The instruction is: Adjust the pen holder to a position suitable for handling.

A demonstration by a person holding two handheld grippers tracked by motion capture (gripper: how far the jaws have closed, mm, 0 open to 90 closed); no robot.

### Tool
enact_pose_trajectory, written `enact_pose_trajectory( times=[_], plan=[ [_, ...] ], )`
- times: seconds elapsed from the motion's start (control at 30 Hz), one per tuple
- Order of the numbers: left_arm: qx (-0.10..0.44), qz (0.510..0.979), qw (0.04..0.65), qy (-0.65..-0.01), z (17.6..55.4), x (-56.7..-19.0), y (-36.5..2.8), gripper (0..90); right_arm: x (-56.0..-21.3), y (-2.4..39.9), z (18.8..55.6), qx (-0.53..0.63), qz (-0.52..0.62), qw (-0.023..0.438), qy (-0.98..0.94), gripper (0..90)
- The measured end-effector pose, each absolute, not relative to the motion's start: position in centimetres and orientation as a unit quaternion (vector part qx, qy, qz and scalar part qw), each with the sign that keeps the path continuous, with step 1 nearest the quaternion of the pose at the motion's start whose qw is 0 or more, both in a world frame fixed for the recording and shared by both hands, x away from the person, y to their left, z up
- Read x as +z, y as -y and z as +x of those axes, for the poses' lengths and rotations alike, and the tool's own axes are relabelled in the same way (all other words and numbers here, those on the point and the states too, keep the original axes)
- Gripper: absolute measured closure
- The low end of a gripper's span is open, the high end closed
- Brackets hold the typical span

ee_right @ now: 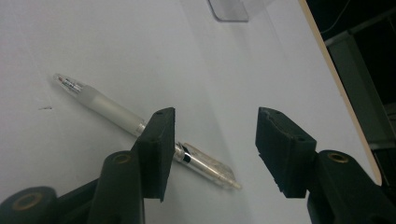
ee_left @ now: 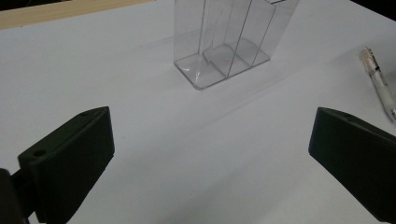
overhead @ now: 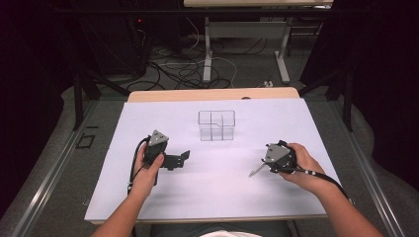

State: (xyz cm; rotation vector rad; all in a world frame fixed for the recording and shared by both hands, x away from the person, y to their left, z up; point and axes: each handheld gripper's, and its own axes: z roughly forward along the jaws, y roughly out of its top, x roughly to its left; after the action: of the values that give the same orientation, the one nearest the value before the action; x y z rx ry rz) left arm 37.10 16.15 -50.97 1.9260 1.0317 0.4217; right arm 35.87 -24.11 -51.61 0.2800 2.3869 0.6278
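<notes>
High view. White table (overhead: 212,197) across the centre of the frame. Clear divided organizer (overhead: 216,125) upright at upper centre. Left gripper (overhead: 182,157) at centre left, jaws spread, nothing between them. Right gripper (overhead: 262,165) at centre right, beside a clear pen (overhead: 257,170) that lay flat on the table and ran diagonally from lower left to upper right. The right hand (overhead: 301,168) was by far the nearer to the pen; the left hand (overhead: 146,170) was well apart from it.

Left gripper view. Two black jaws at lower left and lower right, wide apart and empty, over bare table. Organizer (ee_left: 233,42) at upper centre. Pen (ee_left: 378,84) at the right edge, beyond the right-hand jaw and clear of it.

Right gripper view. Pen (ee_right: 140,123) lay on the table, long axis from upper left to lower centre. Its back half passed behind the left-hand jaw and ended in the gap; its tip pointed to the upper left. Jaws stood partly open, not clamped; no pad could be seen pressing on the barrel, though contact at the left-hand jaw cannot be told. A corner of the organizer (ee_right: 229,9) sat at the top edge. Judgement: the grasp hinged on bringing the barrel squarely across the gap.
</notes>
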Motion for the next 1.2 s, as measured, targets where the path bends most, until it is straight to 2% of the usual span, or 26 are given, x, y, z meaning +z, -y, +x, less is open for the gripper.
enact_pose_trajectory(
  times=[0.1,0.37,0.63,1.0,1.2],
  plan=[
    [0.171,0.774,0.443,-0.418,37.1,-51.0,-16.3,0.1,-50.7,23.8,36.2,0.209,0.07,0.324,-0.92,41.6],
    [0.171,0.77,0.445,-0.424,37.1,-50.9,-16.7,0.1,-49.7,22.5,36.4,0.15,-0.059,0.325,-0.932,38.3],
    [0.172,0.77,0.444,-0.424,37.2,-51.0,-16.7,0.1,-49.8,21.8,36.6,0.078,-0.163,0.28,-0.943,36.9],
    [0.168,0.769,0.444,-0.428,37.4,-51.1,-16.7,0.1,-49.9,21.3,36.6,0.077,-0.182,0.274,-0.941,38.5],
    [0.166,0.771,0.442,-0.428,37.4,-51.1,-16.9,0.1,-49.5,20.9,37.0,0.053,-0.184,0.274,-0.943,44.1]
  ],
)
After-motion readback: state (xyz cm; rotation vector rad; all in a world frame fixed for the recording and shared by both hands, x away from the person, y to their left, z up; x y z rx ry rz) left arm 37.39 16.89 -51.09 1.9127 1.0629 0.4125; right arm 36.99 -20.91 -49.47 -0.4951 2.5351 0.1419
